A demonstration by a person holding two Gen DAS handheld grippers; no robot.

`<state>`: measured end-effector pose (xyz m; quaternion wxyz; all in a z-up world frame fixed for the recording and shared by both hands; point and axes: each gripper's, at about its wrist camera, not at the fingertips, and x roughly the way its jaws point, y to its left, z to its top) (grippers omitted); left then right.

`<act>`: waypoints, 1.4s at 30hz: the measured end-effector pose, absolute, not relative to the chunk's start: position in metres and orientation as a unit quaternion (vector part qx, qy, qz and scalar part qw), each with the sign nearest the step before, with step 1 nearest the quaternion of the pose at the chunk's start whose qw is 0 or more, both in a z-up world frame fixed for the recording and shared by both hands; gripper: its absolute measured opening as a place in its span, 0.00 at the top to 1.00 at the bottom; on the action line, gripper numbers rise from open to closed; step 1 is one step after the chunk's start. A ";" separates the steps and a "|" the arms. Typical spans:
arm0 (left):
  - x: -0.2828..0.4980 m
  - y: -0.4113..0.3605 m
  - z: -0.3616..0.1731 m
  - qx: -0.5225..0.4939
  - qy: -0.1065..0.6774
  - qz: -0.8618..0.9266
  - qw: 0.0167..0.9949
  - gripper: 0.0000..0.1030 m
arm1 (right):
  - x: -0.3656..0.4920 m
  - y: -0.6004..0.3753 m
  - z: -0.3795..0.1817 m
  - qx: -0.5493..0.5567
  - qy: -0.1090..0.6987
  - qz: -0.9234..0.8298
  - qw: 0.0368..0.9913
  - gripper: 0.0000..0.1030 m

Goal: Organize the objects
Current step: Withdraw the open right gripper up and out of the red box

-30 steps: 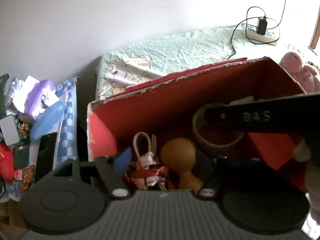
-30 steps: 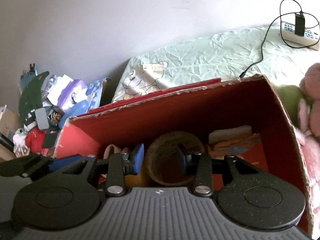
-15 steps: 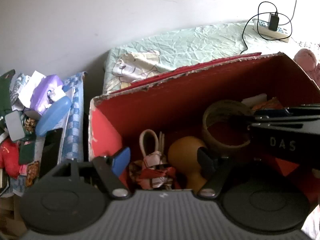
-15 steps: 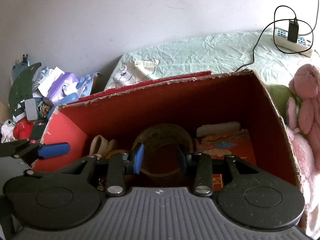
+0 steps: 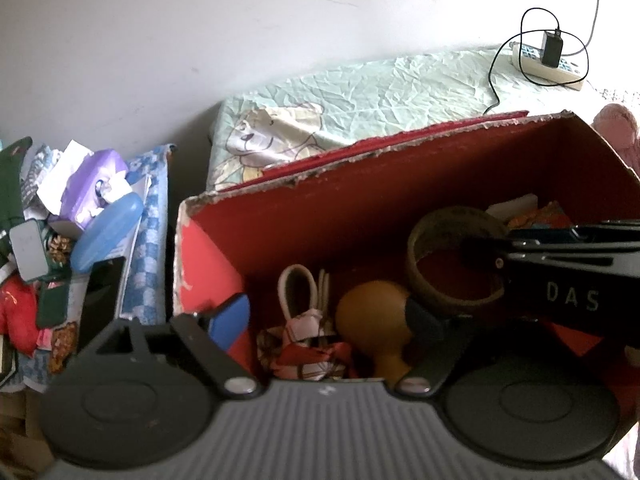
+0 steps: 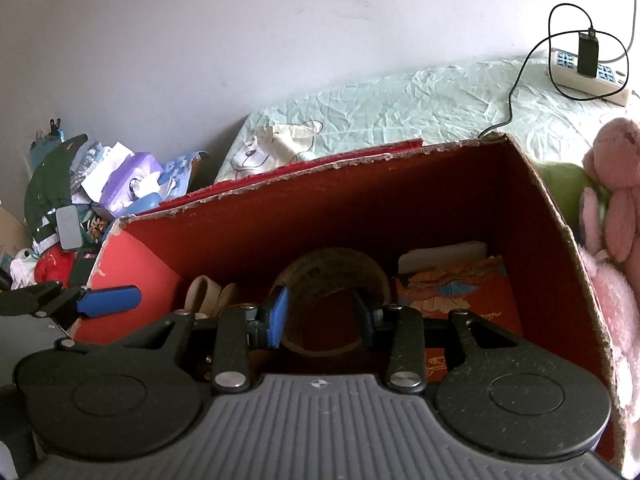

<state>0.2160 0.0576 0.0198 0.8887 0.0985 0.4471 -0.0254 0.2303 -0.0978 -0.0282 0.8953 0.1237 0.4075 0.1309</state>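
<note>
Tongs first: my right tongs [image 6: 320,316] are partly open, straddling the near rim of the tape roll [image 6: 332,276] inside the red box [image 6: 420,184], touching nothing I can be sure of. My left tongs [image 5: 324,316] gape wide and empty above the brown bulb [image 5: 372,312] and keys [image 5: 308,344], so either could be next.

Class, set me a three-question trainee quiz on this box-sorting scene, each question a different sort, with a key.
1. True or false: the right gripper is shut on the tape roll.
2. What plugs into the power strip? A) lamp B) black charger C) fan
3. Fill in: inside the red box, the brown gourd-shaped object lies between the tape roll and the ___ bundle.

Key: 1 false, it is open; 2 B; 3 cloth.
</note>
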 end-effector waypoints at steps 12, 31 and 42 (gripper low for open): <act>0.217 0.057 0.020 0.099 0.447 -0.025 0.889 0.12 | 0.230 -0.096 -0.028 0.117 0.402 0.123 0.900 0.61; 0.218 0.056 0.018 0.098 0.453 -0.043 0.885 0.07 | 0.231 -0.097 -0.029 0.121 0.412 0.122 0.895 0.61; 0.217 0.058 0.020 0.084 0.455 -0.058 0.885 0.04 | 0.220 -0.095 -0.016 0.087 0.404 0.082 0.907 0.60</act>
